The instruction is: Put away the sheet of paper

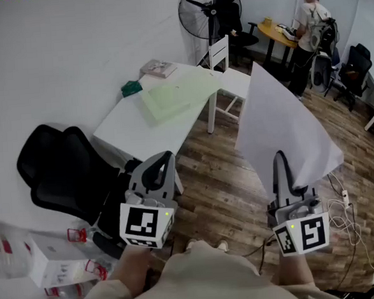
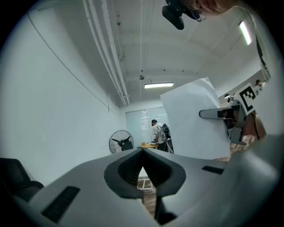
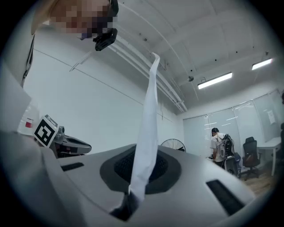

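The white sheet of paper [image 1: 286, 124] stands upright in the air at the right, over the wooden floor. My right gripper [image 1: 281, 161] is shut on its lower edge. In the right gripper view the paper [image 3: 151, 106] rises edge-on from between the jaws of the right gripper [image 3: 147, 148]. My left gripper [image 1: 166, 158] is held up to the left of the paper, apart from it, shut and empty. Its tips meet in the left gripper view [image 2: 142, 153], where the paper [image 2: 191, 122] and the right gripper [image 2: 214, 114] show at the right.
A white table [image 1: 134, 127] ahead carries a pale green folder [image 1: 178, 92], a dark green object [image 1: 131, 87] and a book [image 1: 158, 68]. A white chair [image 1: 230, 77] stands behind it and a black office chair [image 1: 57, 164] at the left. A fan [image 1: 209, 10] and a person [image 1: 309, 25] are further back.
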